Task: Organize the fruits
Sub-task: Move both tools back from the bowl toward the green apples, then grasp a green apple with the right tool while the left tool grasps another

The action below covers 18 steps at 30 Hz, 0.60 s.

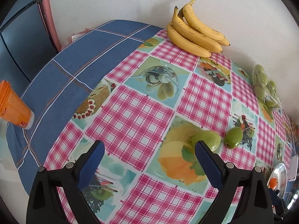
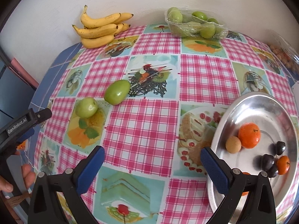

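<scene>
Two loose green fruits lie on the checked tablecloth: a rounder one [image 2: 86, 107] [image 1: 207, 139] and an oval one [image 2: 117, 92] [image 1: 233, 137]. My left gripper [image 1: 149, 153] is open and empty, its right finger just in front of the rounder fruit. My right gripper [image 2: 152, 158] is also open and empty, hovering beside a metal plate [image 2: 261, 102] that holds an orange [image 2: 249, 135], a tan round fruit [image 2: 233, 144], dark plums [image 2: 267, 161] and a smaller orange [image 2: 283, 164]. A bunch of bananas [image 1: 194, 31] [image 2: 101, 29] lies by the wall.
A clear tray of green fruits [image 2: 195, 23] [image 1: 264, 85] stands against the wall. A bag of small brown fruits [image 2: 284, 57] sits at the right edge. An orange cup [image 1: 14, 108] lies on the blue cloth at the left. A person's hand [image 2: 11, 179] holds the left gripper's handle.
</scene>
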Tool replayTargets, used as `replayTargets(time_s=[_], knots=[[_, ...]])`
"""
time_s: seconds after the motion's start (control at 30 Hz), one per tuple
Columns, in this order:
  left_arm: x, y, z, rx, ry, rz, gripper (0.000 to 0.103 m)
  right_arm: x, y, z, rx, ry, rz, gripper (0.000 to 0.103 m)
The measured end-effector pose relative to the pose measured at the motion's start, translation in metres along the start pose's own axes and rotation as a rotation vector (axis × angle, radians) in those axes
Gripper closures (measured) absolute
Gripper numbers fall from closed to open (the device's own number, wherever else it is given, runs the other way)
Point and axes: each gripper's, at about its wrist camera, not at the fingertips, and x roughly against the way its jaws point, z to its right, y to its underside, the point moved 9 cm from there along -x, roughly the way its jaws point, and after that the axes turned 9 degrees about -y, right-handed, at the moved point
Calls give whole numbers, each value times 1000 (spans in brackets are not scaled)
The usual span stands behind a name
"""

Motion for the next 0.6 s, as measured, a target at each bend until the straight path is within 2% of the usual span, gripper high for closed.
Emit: replayTargets(time_s=[0.33,0.6], knots=[[-12,-4,26,-20,110,-27,6,-17,-26,-12,-55,-73,32,1],[-34,-7,34,7,139,-72,6,-42,-51,-13,-108,-102,50,16]])
